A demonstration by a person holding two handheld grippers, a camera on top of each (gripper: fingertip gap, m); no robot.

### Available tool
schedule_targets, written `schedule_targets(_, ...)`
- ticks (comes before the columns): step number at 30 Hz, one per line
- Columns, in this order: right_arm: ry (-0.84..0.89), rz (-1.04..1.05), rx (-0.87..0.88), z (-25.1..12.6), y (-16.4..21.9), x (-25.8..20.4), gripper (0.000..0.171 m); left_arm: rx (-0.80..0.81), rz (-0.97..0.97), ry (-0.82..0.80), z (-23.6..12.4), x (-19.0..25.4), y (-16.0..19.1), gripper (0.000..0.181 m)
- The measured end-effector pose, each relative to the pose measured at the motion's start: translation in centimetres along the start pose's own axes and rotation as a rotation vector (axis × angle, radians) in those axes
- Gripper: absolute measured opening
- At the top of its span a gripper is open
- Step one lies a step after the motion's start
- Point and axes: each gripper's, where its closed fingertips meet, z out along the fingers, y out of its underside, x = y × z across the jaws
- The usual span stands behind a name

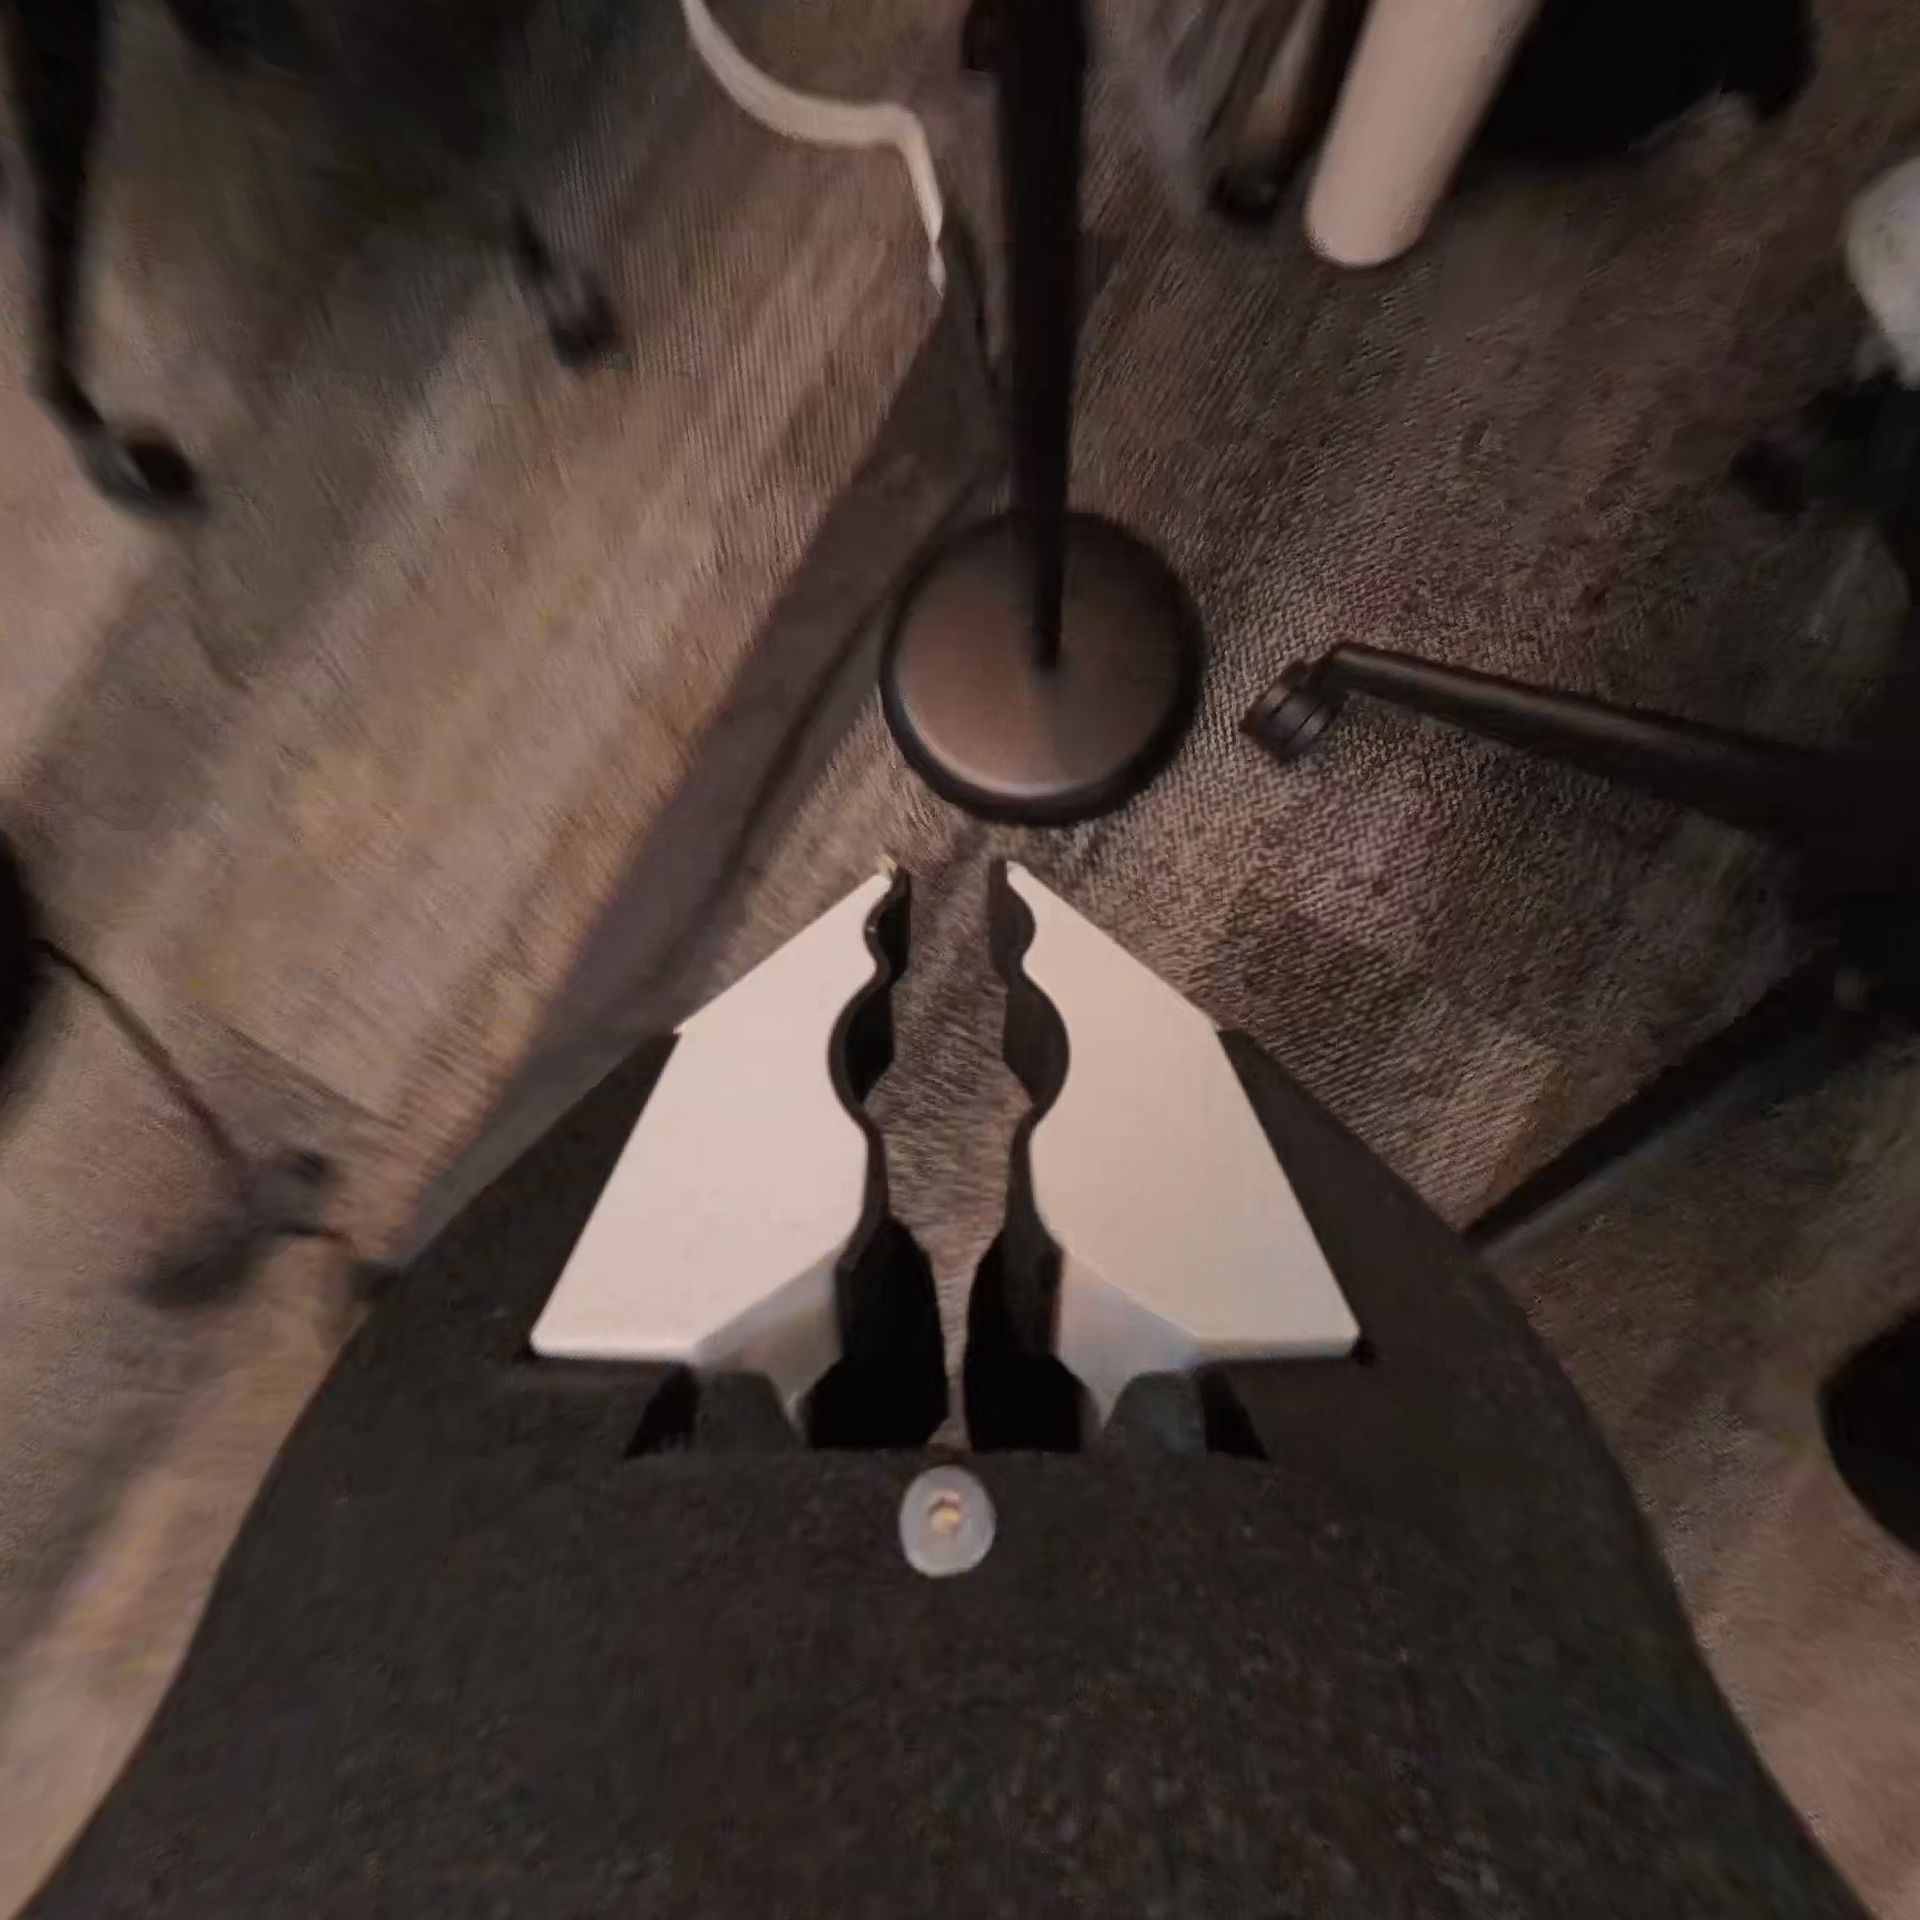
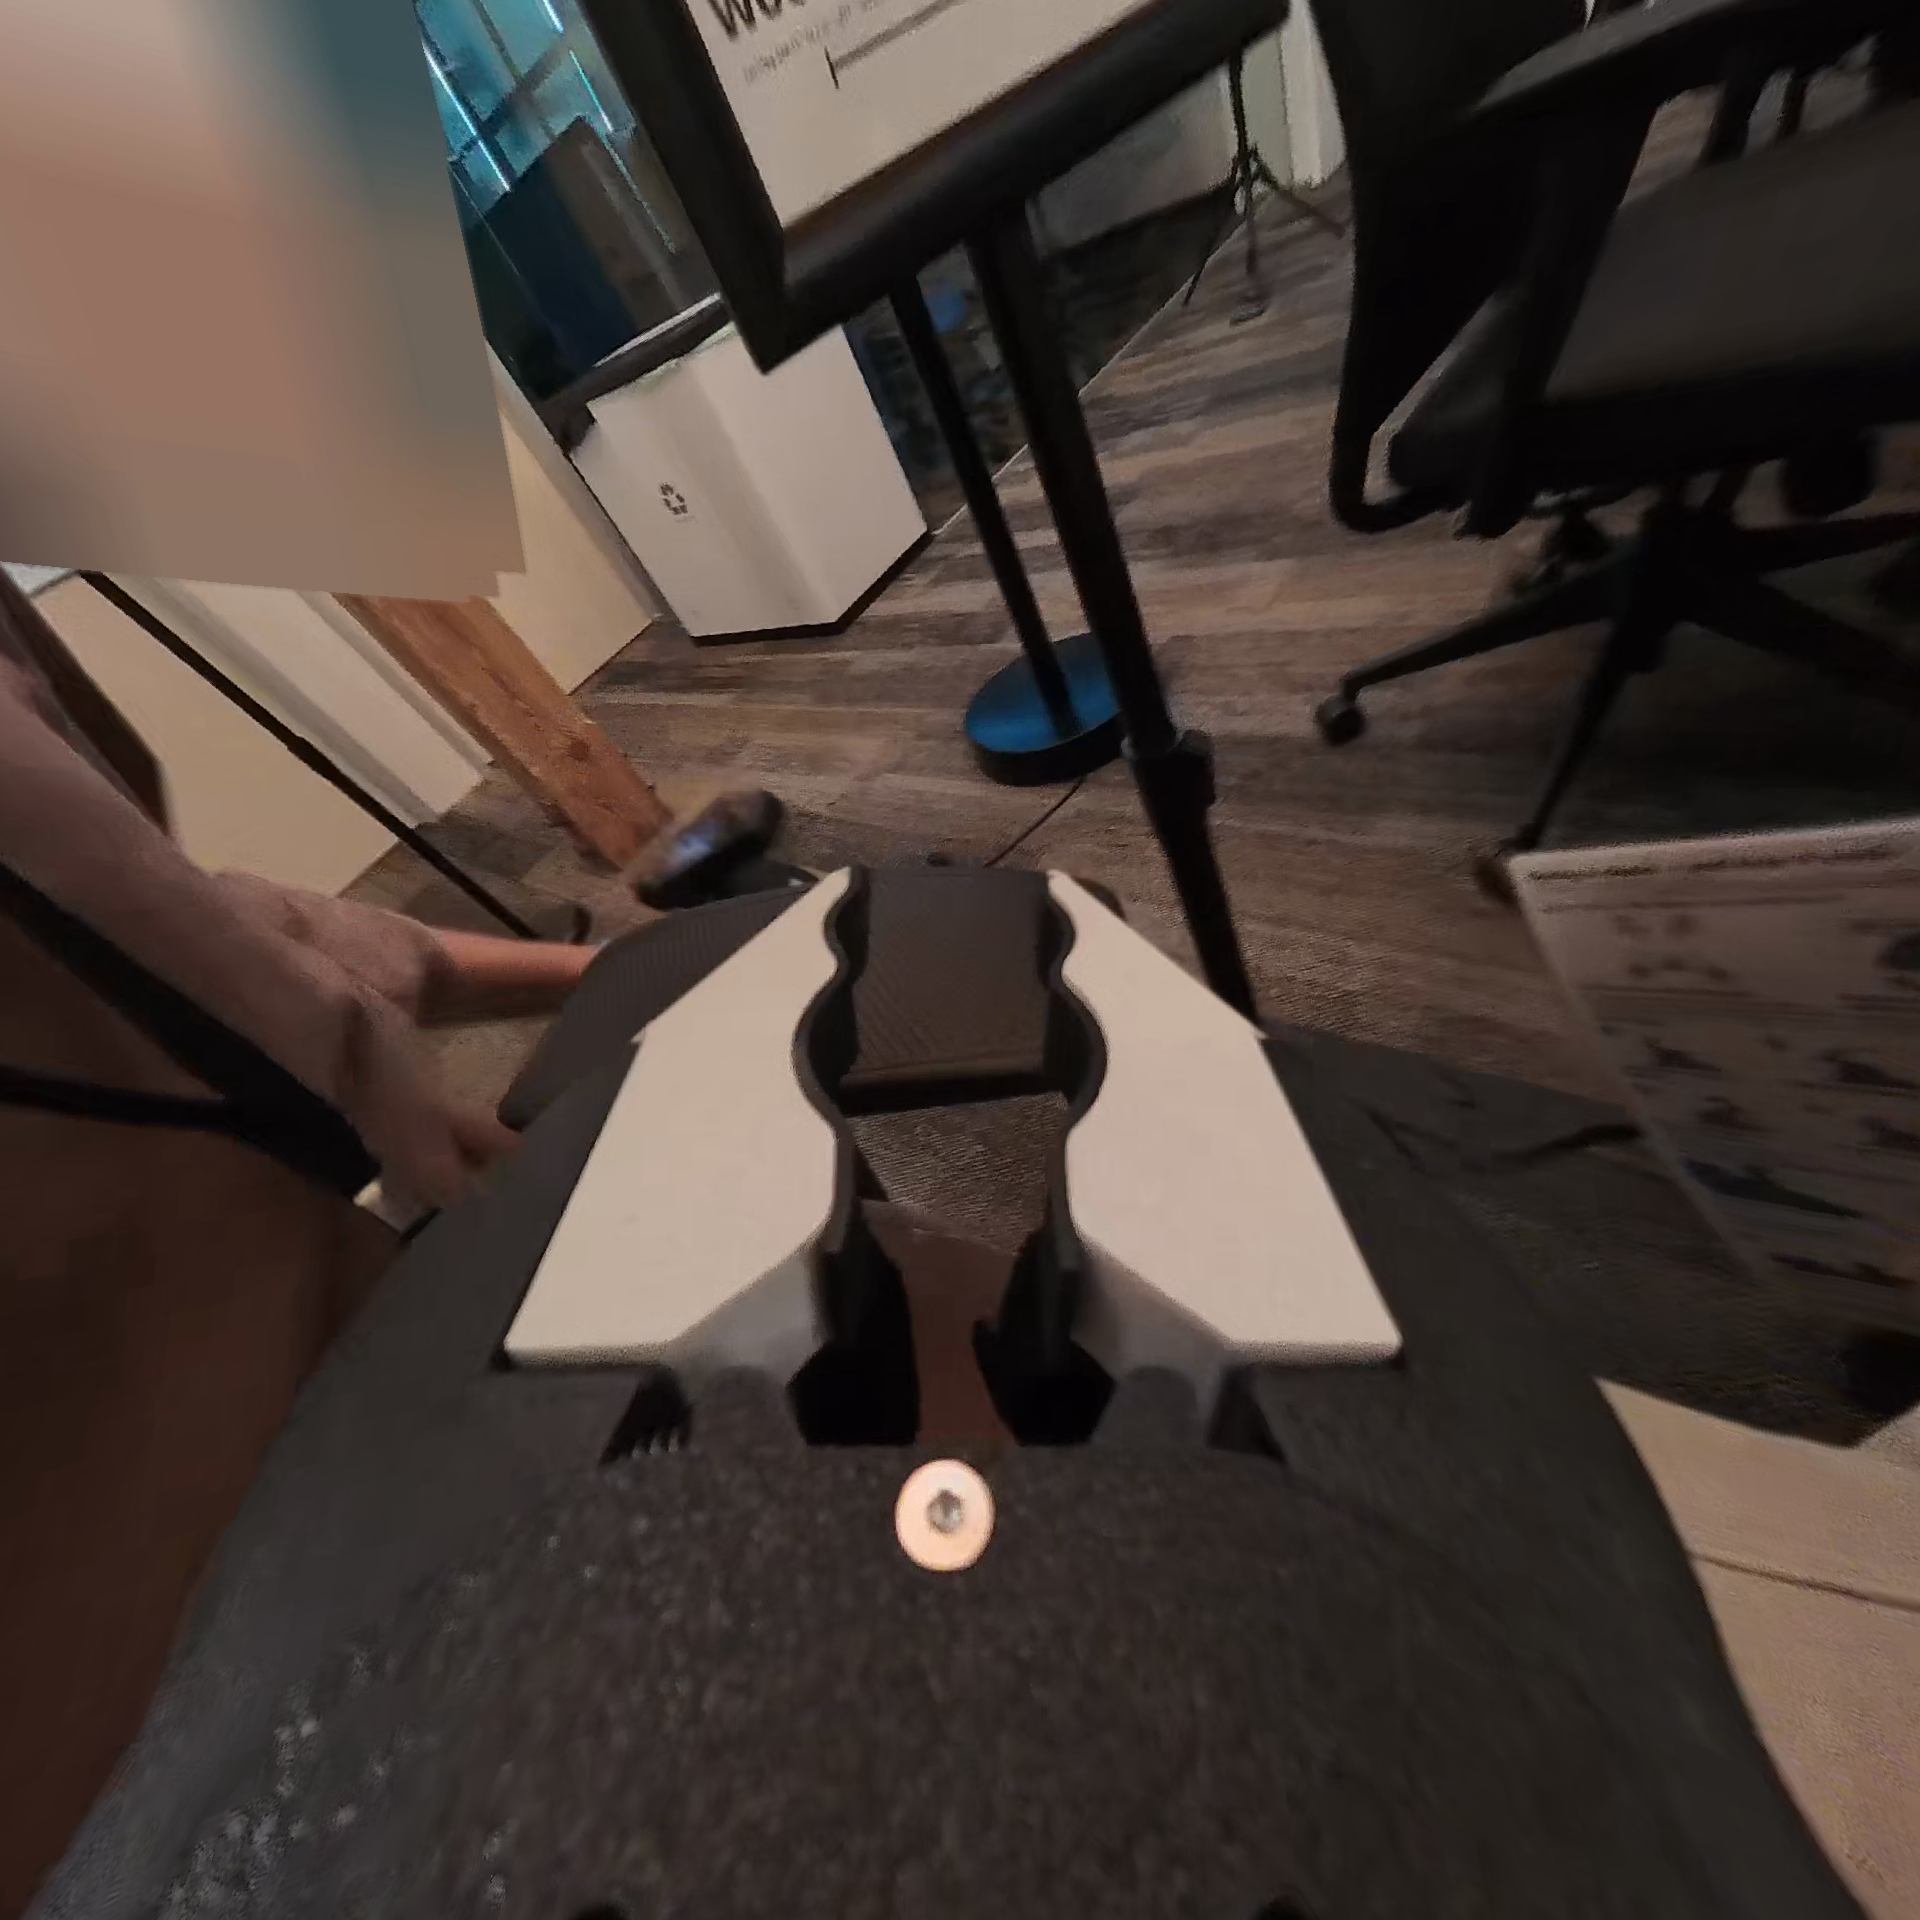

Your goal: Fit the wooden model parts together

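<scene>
Black-framed sign (image 2: 935,94), writing blurred | left gripper (image 1: 948,883) narrowly parted, empty | right gripper (image 2: 948,894) spread, empty

We see the left tool (image 1: 948,883) with smooth matt white plastic fingers (image 1: 748,1164) on a grainy, rough black body, fixed by a shiny metal screw (image 1: 945,1522). Below it lies woven grey-brown carpet (image 1: 1403,883), coarse in texture, under a round stand base (image 1: 1039,665) of dull dark metal. The right tool (image 2: 948,894) has the same finish; beside it are printed paper (image 2: 1745,1039) and a wooden beam (image 2: 509,707) with visible grain.
</scene>
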Motion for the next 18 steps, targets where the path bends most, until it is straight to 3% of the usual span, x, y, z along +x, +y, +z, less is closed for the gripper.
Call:
schedule_targets(3,-0.013,0.082,-0.032,1.3,1.9,-0.8,0.027,0.015,-0.223,0.011,10.1,-2.2,6.6,0.017)
schedule_targets(6,0.045,0.164,-0.099,0.5,4.0,-0.2,0.023,-0.038,-0.383,0.061,20.2,-3.5,10.8,0.032)
schedule_targets(9,0.144,0.208,-0.117,-1.1,4.4,1.2,0.019,-0.147,-0.468,0.044,27.9,-5.3,14.9,0.025)
schedule_targets(13,0.235,0.244,-0.127,-2.1,4.1,2.7,0.017,-0.309,-0.504,0.08,33.8,-5.7,19.9,0.024)
schedule_targets(18,0.271,0.264,-0.203,-1.4,5.1,3.6,0.014,-0.288,-0.537,0.112,37.4,-6.4,19.9,0.024)
